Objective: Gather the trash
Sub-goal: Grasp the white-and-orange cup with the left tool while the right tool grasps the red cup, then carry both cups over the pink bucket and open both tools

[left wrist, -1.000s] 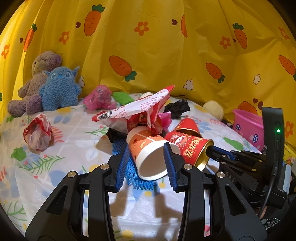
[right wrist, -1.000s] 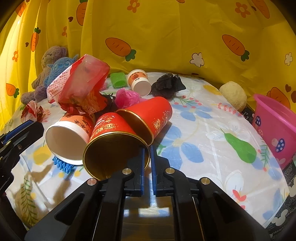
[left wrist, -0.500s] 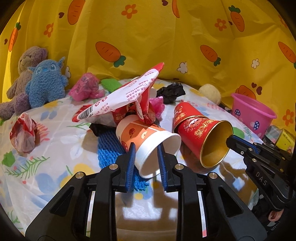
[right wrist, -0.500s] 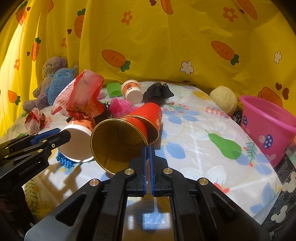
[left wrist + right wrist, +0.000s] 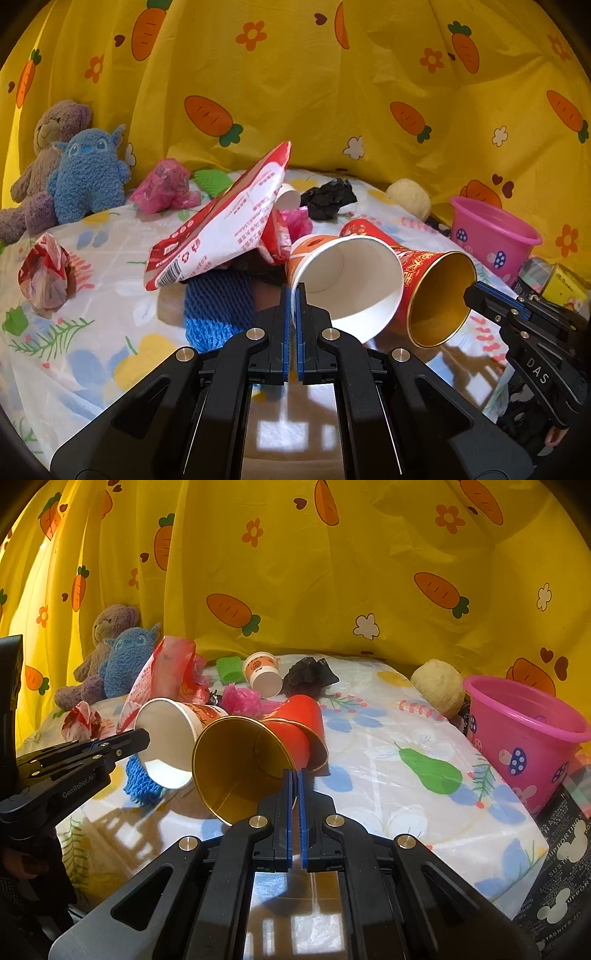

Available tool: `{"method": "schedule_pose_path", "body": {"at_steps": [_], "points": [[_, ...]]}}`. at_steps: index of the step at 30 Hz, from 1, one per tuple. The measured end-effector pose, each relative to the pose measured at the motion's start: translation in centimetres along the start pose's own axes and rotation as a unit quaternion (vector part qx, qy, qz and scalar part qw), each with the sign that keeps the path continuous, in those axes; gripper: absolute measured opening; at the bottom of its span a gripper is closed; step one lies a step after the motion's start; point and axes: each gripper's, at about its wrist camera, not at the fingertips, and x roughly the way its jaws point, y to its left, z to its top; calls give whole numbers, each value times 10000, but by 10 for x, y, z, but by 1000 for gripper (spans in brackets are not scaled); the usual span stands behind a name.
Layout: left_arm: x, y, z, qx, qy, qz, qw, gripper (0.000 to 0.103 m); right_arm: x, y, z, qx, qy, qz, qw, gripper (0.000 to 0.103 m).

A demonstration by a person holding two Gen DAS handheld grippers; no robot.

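Observation:
My left gripper (image 5: 294,295) is shut on the rim of an orange paper cup (image 5: 347,280) with a white inside, held above the table; it also shows in the right wrist view (image 5: 173,746). My right gripper (image 5: 294,779) is shut on the rim of a red cup (image 5: 240,764) with a gold inside, which also shows in the left wrist view (image 5: 436,295). Another red cup (image 5: 303,716) lies behind it. A red-and-white snack bag (image 5: 225,221), a blue mesh sleeve (image 5: 218,302), pink wrappers (image 5: 166,184), a black bag (image 5: 328,197) and a small cup (image 5: 262,674) lie on the table.
A pink bucket (image 5: 524,738) stands at the table's right edge. Two plush toys (image 5: 74,173) sit at the back left by the yellow carrot curtain. A beige ball (image 5: 439,686) lies near the bucket. A crumpled red wrapper (image 5: 46,273) lies left.
My left gripper closed on the orange cup's rim and lifted it. My right gripper raised the red gold-lined cup off the table, tilting its mouth toward me.

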Motion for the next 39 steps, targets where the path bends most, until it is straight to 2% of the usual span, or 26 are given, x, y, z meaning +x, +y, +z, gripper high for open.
{"method": "schedule_pose_path", "body": {"at_steps": [4,10,21,26,31,35,39], "points": [[-17,-5,1,-74,-158,-239,9996,2,-12,-3,3,15,-126,-18,9999,4],[-33,-13,4,-60,-344,-358,9987,2,-27,-12,2,57,-200,-101,9997,4],[-41,-38,25,82,-566,-683,9960,2,-56,-42,11,304,-556,-498,9967,4],[-35,-73,53,244,-732,-1061,9914,2,-74,-71,28,432,-978,-990,9893,4],[-11,-125,85,387,-746,-1659,9825,2,-88,-112,47,585,-1403,-1839,9711,4],[19,-170,105,547,-657,-2056,9749,2,-87,-140,61,708,-1555,-2388,9559,4],[57,-203,118,586,-473,-2337,9694,2,-78,-166,69,898,-1547,-2658,9473,4]]}}
